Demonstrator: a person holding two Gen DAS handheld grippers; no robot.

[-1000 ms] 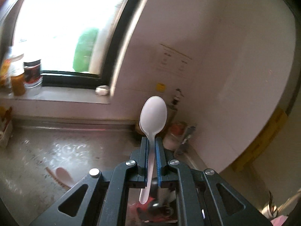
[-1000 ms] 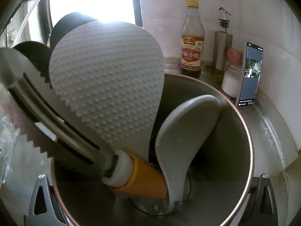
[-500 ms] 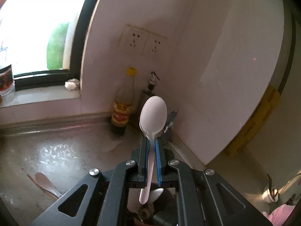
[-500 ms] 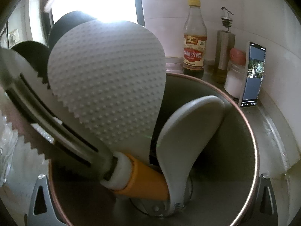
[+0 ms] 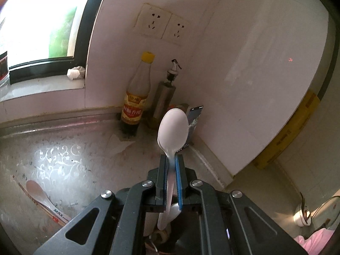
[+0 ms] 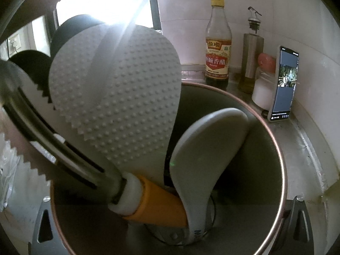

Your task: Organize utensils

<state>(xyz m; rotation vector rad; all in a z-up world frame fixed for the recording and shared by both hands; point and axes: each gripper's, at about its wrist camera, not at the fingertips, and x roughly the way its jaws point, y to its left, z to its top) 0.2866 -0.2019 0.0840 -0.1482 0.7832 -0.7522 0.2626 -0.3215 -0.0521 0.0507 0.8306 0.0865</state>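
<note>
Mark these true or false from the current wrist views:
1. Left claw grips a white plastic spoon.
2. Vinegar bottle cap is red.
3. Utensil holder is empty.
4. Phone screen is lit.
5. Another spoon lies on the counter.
1. True. The left claw is shut on the white plastic spoon, bowl pointing up.
2. False. The vinegar bottle has a yellow cap.
3. False. The utensil holder already holds a dimpled rice paddle, a grey spoon and an orange-handled serrated tool.
4. True. The phone leans against the wall with its screen on.
5. True. A pale spoon lies on the counter, at the lower left of the left wrist view.
</note>
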